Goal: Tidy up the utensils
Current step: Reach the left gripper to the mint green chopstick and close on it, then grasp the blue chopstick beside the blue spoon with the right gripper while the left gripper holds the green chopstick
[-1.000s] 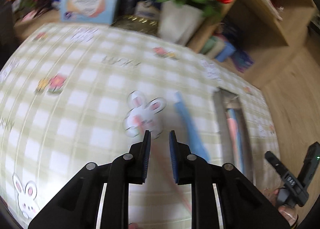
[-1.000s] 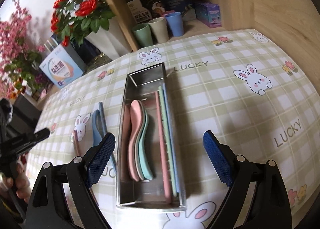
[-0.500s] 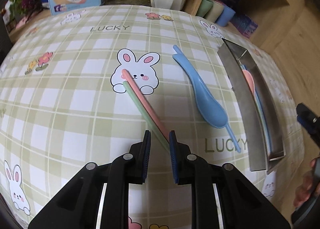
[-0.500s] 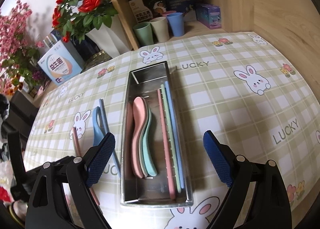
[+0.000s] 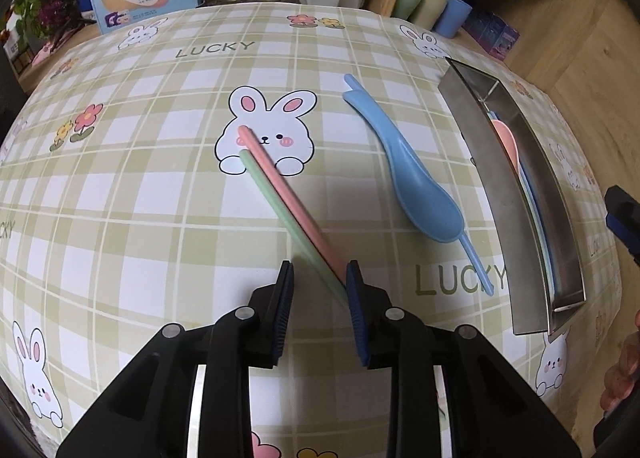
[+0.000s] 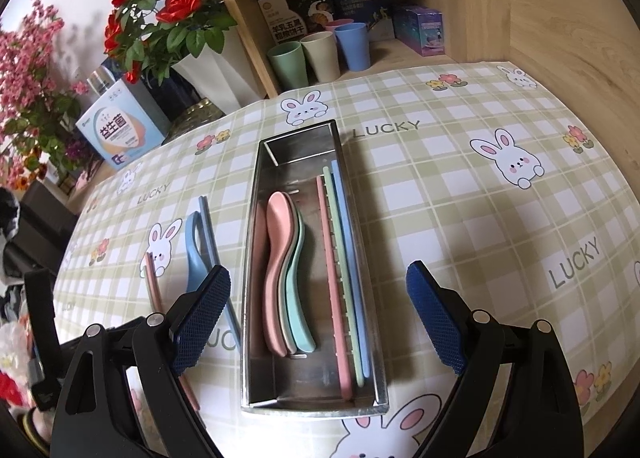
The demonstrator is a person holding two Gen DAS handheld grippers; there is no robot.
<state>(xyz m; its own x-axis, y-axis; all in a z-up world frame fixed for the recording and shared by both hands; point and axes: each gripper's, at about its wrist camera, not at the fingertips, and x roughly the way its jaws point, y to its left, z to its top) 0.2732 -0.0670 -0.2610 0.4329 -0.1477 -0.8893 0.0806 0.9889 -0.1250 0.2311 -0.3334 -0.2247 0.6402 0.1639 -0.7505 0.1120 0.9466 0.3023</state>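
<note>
Your left gripper [image 5: 318, 290] stands parted around the pink plastic chopstick [image 5: 288, 194] and green plastic chopstick [image 5: 280, 214], seemingly ungripped; those, the blue plastic spoon [image 5: 416, 186] and thin blue stick [image 5: 476, 262] remain outside the steel tray [image 6: 256, 258].

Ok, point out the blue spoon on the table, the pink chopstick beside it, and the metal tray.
blue spoon [image 5: 426, 202]: left wrist view, on its bowl.
pink chopstick [image 5: 280, 182]: left wrist view, middle of its shaft.
metal tray [image 6: 316, 406]: right wrist view, on its near wall.

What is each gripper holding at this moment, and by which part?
Nothing is held. The left gripper is open around the near ends of the pink chopstick and green chopstick. The right gripper is open above the tray.
</note>
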